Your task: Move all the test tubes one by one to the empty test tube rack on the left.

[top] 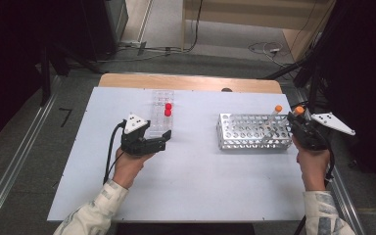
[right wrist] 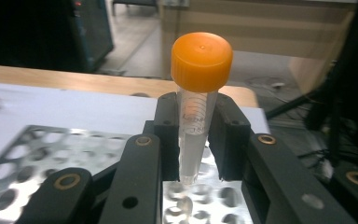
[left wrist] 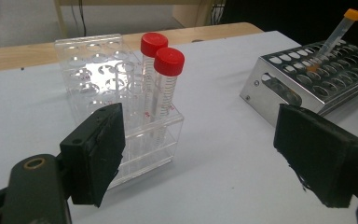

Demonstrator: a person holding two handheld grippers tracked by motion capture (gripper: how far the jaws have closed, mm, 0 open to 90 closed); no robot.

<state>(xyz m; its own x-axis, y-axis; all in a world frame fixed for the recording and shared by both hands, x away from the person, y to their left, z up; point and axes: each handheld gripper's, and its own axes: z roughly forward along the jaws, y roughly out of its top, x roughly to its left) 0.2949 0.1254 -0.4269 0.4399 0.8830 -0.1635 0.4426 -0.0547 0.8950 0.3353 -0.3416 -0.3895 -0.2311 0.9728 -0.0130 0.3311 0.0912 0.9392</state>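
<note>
Your left gripper [left wrist: 200, 158]: jaws spread wide, empty, low over the white table [top: 191, 181], just before the clear plastic rack [left wrist: 121, 116].
Your right gripper [right wrist: 193, 140]: jaws clamped on an orange-capped tube [right wrist: 198, 93], tip over the metal rack [top: 254, 131].
Clear plastic rack: holds two red-capped tubes [left wrist: 161, 79], upright.
Metal rack: holds a second orange-capped tube [top: 275, 113], tilted.

We see a white-topped table [top: 191, 186] with a wooden strip along its far edge; on it stands a clear rack [top: 162, 115] left of the middle, holding two red-capped tubes [top: 168, 109]; well apart to the right stands a metal rack [top: 254, 131], with an orange-capped tube [top: 275, 116] leaning in it.
</note>
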